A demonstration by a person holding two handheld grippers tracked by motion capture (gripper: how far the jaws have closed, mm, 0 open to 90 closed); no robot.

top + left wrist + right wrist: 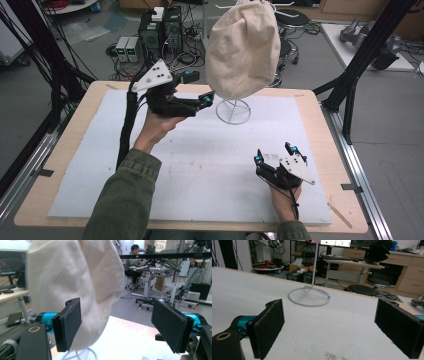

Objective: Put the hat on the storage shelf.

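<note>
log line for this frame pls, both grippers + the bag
left gripper: open, raised beside cloth bag, not touching | right gripper: open, low over mat, holding nothing | bag: hanging on wire stand

High view looks down, forward over table (310, 107). Left gripper view close beside cloth hat (75, 282). Both gripper views share wire stand (309, 296).

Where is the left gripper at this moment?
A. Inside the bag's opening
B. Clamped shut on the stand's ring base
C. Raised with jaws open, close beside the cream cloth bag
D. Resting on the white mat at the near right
C: the left gripper is raised off the table with its jaws apart, beside the lower part of the cream cloth bag that hangs on the white wire stand.
</note>
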